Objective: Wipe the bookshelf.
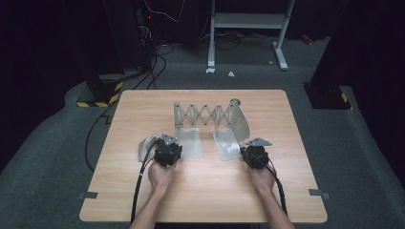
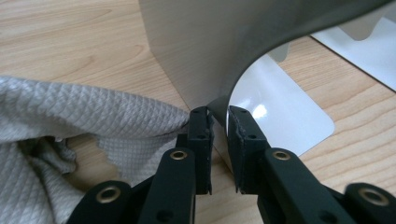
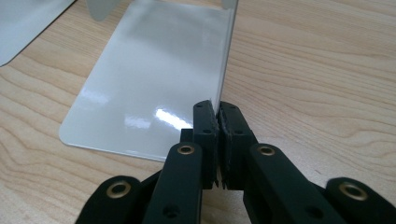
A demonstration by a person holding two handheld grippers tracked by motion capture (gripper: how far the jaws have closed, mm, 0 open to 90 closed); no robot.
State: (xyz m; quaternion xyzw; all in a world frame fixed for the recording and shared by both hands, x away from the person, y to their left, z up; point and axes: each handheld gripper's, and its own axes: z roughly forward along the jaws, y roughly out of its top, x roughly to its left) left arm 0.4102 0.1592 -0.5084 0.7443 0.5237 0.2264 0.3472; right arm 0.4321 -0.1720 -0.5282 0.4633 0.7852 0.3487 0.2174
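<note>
A metal expanding book rack point(image 1: 203, 114) with a scissor lattice stands mid-table, an L-shaped end plate at each side. In the left gripper view the left upright plate point(image 2: 210, 42) rises over its glossy base point(image 2: 275, 112). My left gripper point(image 2: 218, 112) has its jaws a little apart, with that plate's lower edge between them. My right gripper point(image 3: 217, 105) is shut on the thin edge of the right upright plate point(image 3: 229, 46), beside its flat base point(image 3: 154, 74). From above, both grippers point(image 1: 168, 145) point(image 1: 252, 149) sit at the rack's front corners.
A grey quilted cloth point(image 2: 70, 112) lies crumpled just left of the left gripper, touching the left plate point(image 1: 145, 145). The wooden table point(image 1: 205, 191) has free room in front of the hands. Cables and a stand sit on the floor beyond.
</note>
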